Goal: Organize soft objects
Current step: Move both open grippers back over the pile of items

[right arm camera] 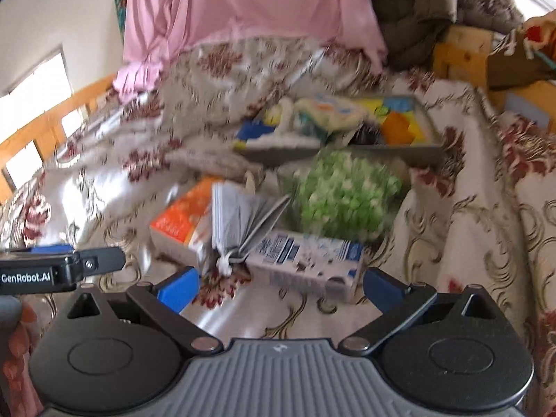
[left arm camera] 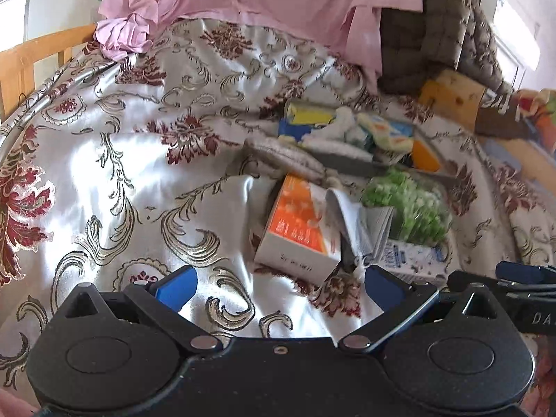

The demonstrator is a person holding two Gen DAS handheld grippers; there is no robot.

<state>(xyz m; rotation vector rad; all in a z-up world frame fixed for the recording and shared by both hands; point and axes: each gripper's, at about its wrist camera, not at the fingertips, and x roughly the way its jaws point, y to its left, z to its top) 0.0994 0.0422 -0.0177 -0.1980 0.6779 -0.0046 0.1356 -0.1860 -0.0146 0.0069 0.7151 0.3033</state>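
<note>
Floral bedspread (left arm camera: 121,160) carries a cluttered grey tray (right arm camera: 410,154); both tools (left arm camera: 279,286) (right arm camera: 279,286) gape wide, empty.

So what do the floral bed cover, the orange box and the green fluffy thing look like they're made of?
Floral bed cover: looks like satin or a similar glossy woven fabric, given the bright sheen and soft folds. Orange box: probably printed cardboard, with flat faces and crisp edges. Green fluffy thing: seems a soft tufted or chenille-like textile in green and white, though blur leaves that open.
</note>
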